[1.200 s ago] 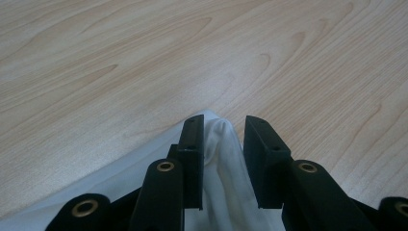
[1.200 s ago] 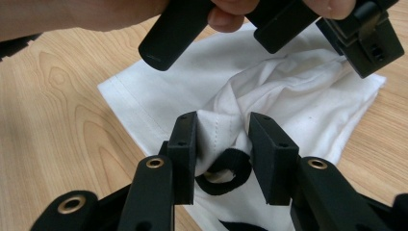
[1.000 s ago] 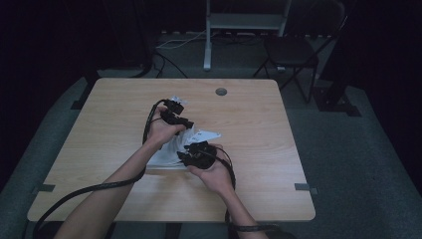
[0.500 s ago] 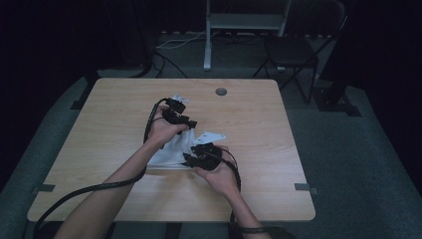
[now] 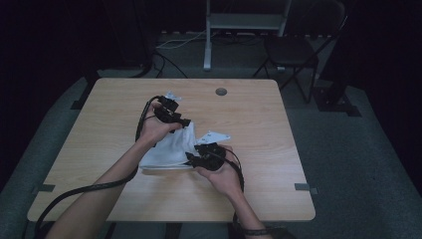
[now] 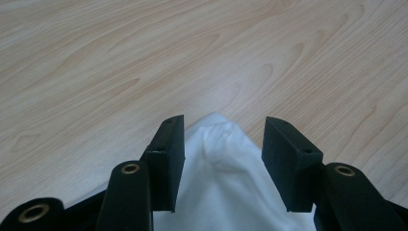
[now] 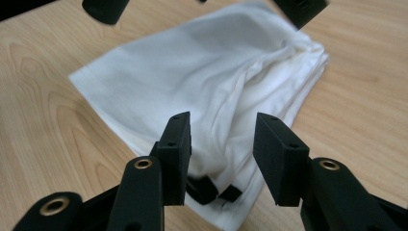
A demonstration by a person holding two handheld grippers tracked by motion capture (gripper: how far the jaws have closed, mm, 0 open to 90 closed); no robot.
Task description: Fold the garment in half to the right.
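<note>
A folded white cloth [image 5: 168, 148] lies in the middle of the wooden table [image 5: 278, 124]. My left gripper [image 5: 175, 118] is at the cloth's far end. In the left gripper view it [image 6: 223, 126] stands open, with a corner of the cloth [image 6: 222, 168] between its jaws and nothing clamped. My right gripper [image 5: 199, 158] is at the cloth's near right edge. It [image 7: 222, 120] is open too, its jaws on either side of the bunched layers of the cloth [image 7: 192, 72]. Two small dark tabs [image 7: 211, 190] poke out under the cloth's near edge.
A round dark grommet [image 5: 221, 91] sits in the table's far side. Bare wood surrounds the cloth on all sides. Beyond the table stand a folding chair [image 5: 293, 50] and a metal stand [image 5: 239, 22]. Cables [image 5: 84, 191] trail off the near edge.
The right gripper has drifted slightly to the right along the cloth's edge. The left gripper has stayed over the far end, and the cloth has hardly moved.
</note>
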